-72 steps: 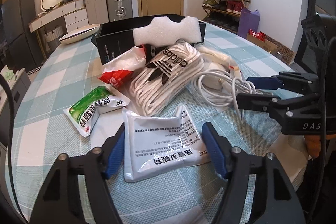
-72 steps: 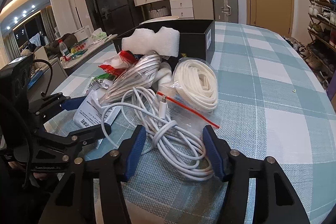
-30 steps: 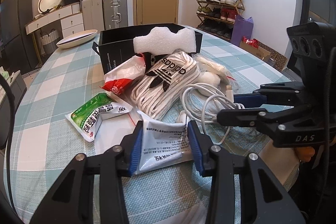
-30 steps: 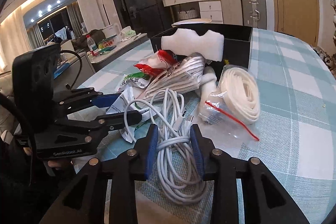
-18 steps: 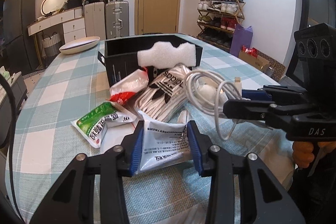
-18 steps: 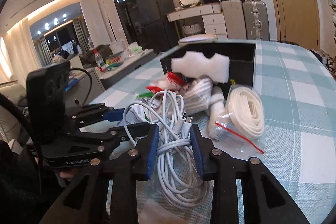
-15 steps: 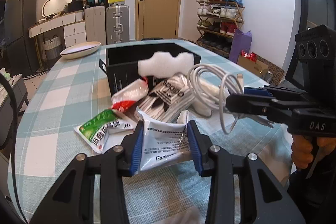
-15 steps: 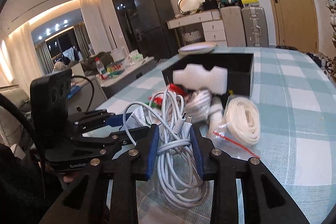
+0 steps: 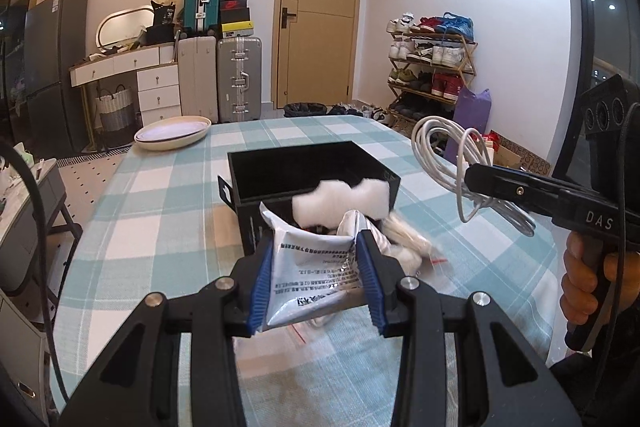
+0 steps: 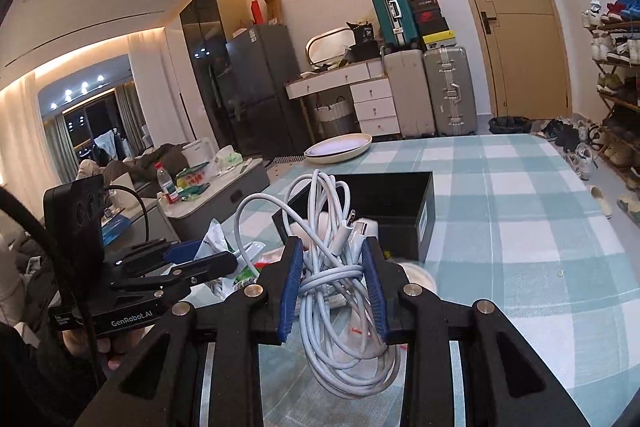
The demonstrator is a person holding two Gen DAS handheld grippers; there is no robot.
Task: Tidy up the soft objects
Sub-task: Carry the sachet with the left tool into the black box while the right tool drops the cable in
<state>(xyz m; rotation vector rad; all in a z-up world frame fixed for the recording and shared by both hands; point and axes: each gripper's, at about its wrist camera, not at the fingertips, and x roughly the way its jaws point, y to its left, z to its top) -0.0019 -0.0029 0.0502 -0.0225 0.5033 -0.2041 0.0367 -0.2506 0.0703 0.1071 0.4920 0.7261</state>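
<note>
- Currently the left gripper (image 9: 316,275) clenches a white printed sachet (image 9: 312,271) between its blue pads, held above the checked tablecloth (image 9: 160,211), near the black box (image 9: 304,175).
- Meanwhile the right gripper (image 10: 331,283) clamps a coiled white cable (image 10: 336,267); loops hang below its fingers.

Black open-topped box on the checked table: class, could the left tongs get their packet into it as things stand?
Probably yes. The left tongs grip the white printed packet just before the black open-topped box; its mouth is open, though white foam leans at the near wall.
</note>
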